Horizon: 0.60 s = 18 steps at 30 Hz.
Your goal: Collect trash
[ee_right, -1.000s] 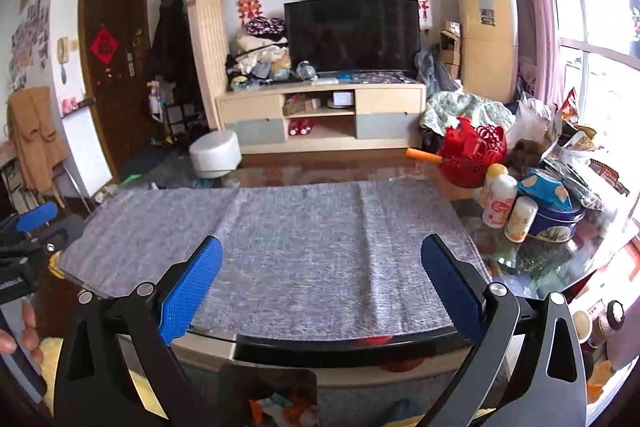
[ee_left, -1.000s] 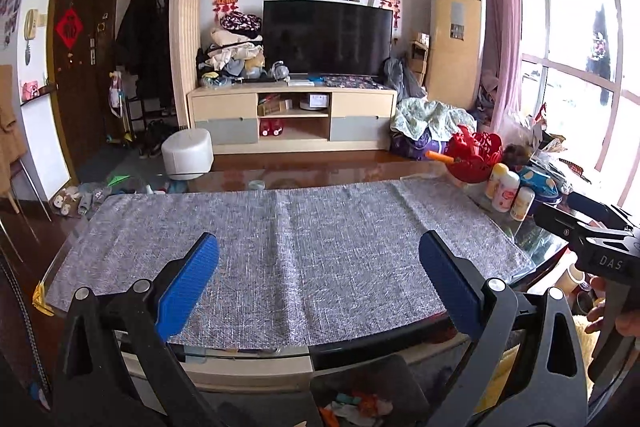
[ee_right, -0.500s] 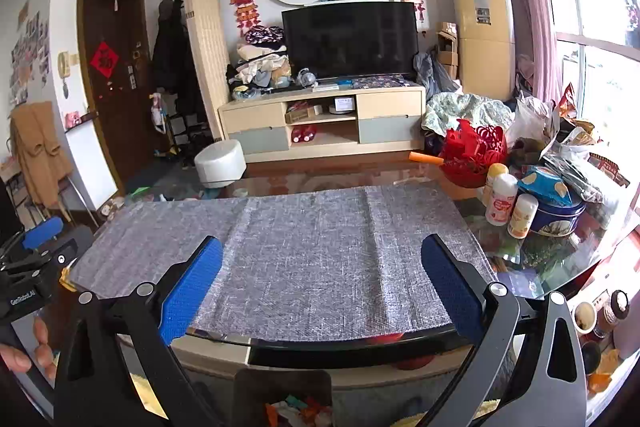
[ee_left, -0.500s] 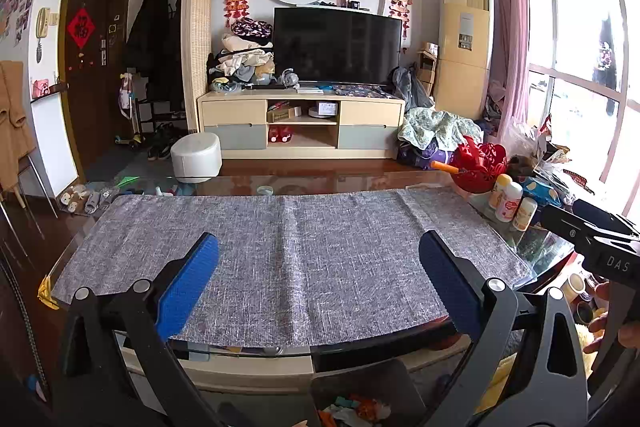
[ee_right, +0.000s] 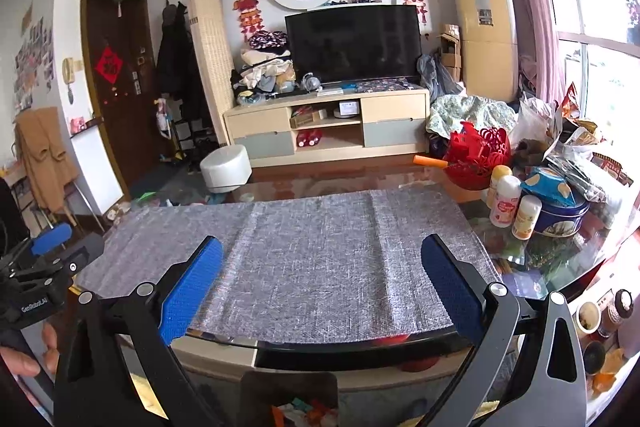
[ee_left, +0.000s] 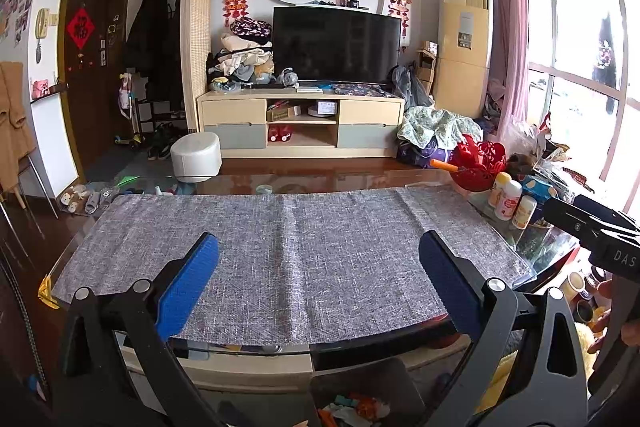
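My left gripper is open and empty, held above the near edge of the glass table with its grey cloth. My right gripper is open and empty too, over the right half of the cloth. A dark bin holding colourful scraps stands on the floor below the table's near edge; it also shows in the right wrist view. The right gripper's body shows at the right edge of the left wrist view. The left gripper's body shows at the left edge of the right wrist view.
Bottles, a blue tin, a red basket and bags crowd the table's right end. Jars sit below that end. A TV cabinet and a white stool stand beyond the table.
Both grippers have risen and tilted up, so the table sits lower in both views and more wall shows. Both stay open and empty.
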Each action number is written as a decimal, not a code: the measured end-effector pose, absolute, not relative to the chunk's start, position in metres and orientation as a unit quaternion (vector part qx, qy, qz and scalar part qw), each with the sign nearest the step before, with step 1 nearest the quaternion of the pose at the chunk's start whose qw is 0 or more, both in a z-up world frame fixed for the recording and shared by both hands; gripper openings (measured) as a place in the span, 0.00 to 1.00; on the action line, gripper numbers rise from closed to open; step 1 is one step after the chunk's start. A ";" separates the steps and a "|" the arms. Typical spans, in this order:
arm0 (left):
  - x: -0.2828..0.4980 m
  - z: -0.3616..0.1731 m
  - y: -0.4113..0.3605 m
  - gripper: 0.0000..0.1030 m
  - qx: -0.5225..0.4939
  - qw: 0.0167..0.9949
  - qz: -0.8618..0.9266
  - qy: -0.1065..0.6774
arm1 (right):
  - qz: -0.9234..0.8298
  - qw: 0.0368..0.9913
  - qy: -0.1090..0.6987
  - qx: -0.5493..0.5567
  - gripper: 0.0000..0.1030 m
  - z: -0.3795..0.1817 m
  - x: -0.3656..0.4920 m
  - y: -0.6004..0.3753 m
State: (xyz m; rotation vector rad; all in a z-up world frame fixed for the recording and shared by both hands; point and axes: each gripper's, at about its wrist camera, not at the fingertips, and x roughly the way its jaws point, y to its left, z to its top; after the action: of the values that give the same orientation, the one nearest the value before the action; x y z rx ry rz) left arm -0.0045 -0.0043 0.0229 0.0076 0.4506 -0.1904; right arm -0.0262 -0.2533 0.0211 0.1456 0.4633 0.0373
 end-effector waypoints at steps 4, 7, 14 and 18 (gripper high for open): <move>-0.006 0.022 -0.005 0.92 0.004 0.970 -0.096 0.224 | 0.017 0.971 0.229 0.071 0.97 0.021 -0.025 -0.254; -0.005 0.022 -0.004 0.92 0.005 0.970 -0.096 0.224 | 0.016 0.971 0.230 0.070 0.97 0.020 -0.026 -0.253; -0.003 0.019 -0.010 0.92 0.003 0.968 -0.095 0.231 | 0.017 0.969 0.238 0.070 0.97 0.018 -0.022 -0.251; -0.004 0.018 -0.010 0.92 0.003 0.968 -0.095 0.231 | 0.015 0.969 0.237 0.070 0.97 0.017 -0.021 -0.251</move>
State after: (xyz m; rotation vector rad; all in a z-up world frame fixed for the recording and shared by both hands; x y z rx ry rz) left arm -0.0038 -0.0104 0.0184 0.0053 0.4663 -0.1928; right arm -0.0212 -0.2511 0.0170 0.1411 0.4800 0.0295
